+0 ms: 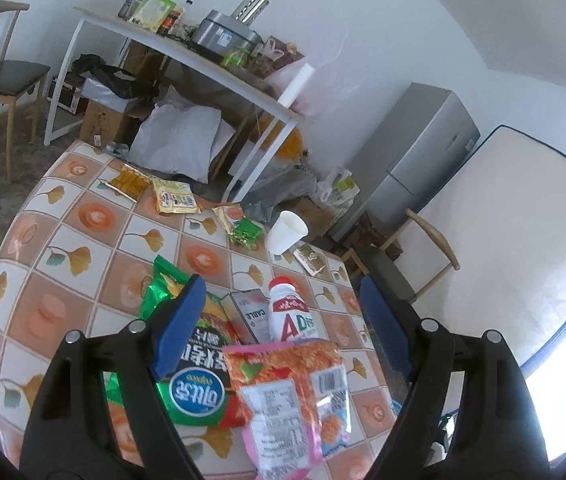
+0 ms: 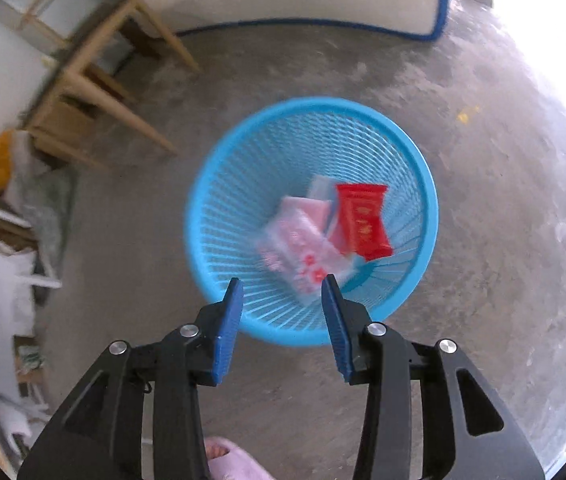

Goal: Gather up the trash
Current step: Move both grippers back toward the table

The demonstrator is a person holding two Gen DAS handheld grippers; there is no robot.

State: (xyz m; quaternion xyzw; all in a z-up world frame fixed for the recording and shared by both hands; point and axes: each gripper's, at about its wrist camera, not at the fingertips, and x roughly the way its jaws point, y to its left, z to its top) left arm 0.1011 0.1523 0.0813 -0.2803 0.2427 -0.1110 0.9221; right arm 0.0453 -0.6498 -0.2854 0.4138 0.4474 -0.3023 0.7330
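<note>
Only the left wrist view shows the worktop (image 1: 95, 216), covered in a tiled cloth with ginkgo leaves and orange squares. The left tongs (image 1: 283, 320) stand wide over it, gripping nothing. Between and just below their fingers lie a pink-edged snack bag (image 1: 287, 396) with a barcode and small print, a black and green bag (image 1: 199, 364) with Korean lettering, a grey box (image 1: 249, 312) reading "CABLE", and an upright white bottle (image 1: 289, 312) with a red cap and a large "AD" on its label. Farther along the worktop are a white paper cup (image 1: 285, 232), a yellow packet (image 1: 175, 196), an orange sachet (image 1: 131, 180) and a small green wrapper (image 1: 247, 232); their print is too small to read.

Only the right wrist view shows the floor (image 2: 503, 200) and a blue mesh basket (image 2: 411, 148) standing on it. The right tongs (image 2: 283, 316) hang above its near rim, jaws partly apart with nothing between them. In the basket sit a red wrapper (image 2: 363, 220) and a blurred pink-and-white packet (image 2: 299, 244). A pink slipper (image 2: 231, 460) shows at the bottom edge.
</note>
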